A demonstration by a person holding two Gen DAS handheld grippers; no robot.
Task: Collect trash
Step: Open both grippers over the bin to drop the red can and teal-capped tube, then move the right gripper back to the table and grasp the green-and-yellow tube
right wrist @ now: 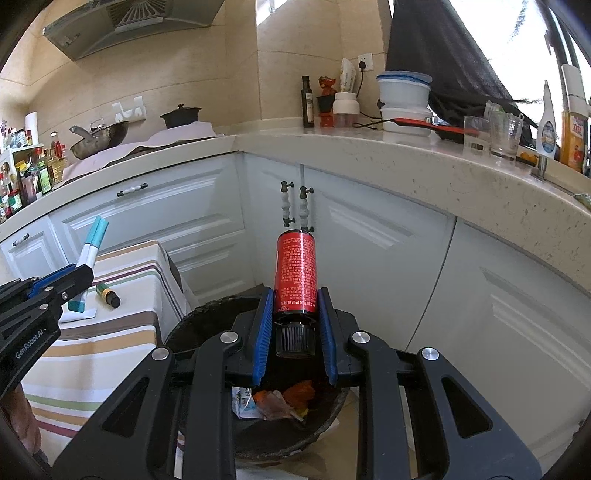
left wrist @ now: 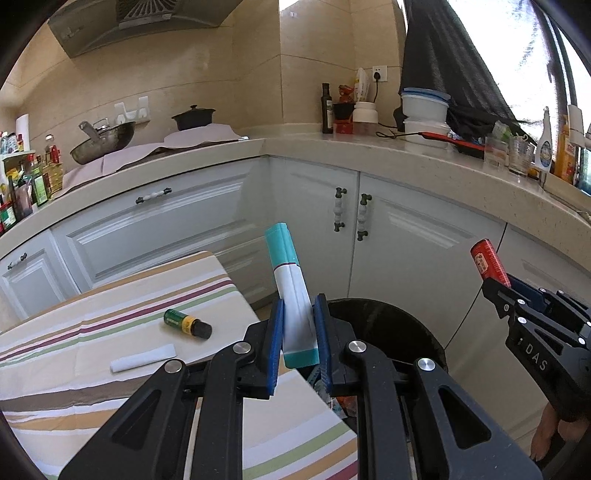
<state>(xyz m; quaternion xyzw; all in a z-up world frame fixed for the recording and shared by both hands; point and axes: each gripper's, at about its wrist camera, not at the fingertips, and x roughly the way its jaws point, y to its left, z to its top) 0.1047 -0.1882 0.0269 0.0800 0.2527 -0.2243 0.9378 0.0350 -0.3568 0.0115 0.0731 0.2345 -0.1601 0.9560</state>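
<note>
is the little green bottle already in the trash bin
No, the green bottle lies on the striped tablecloth, beside the black trash bin.

"DAS" on right hand-held gripper [left wrist: 496,286]; "GenRobot.AI" on left [right wrist: 79,275].

- We are in a home kitchen: a range hood [left wrist: 136,22] hangs over a wok [left wrist: 103,142] and a dark lidded pot [left wrist: 194,117].
- A pale stone worktop [right wrist: 424,162] turns the corner above white panelled cabinet doors [right wrist: 376,254].
- We see oil and sauce bottles [left wrist: 29,184], stacked food containers [right wrist: 404,99] and drinking glasses [right wrist: 504,134] standing on it.
- A striped cloth covers a small table [left wrist: 110,302].
</note>
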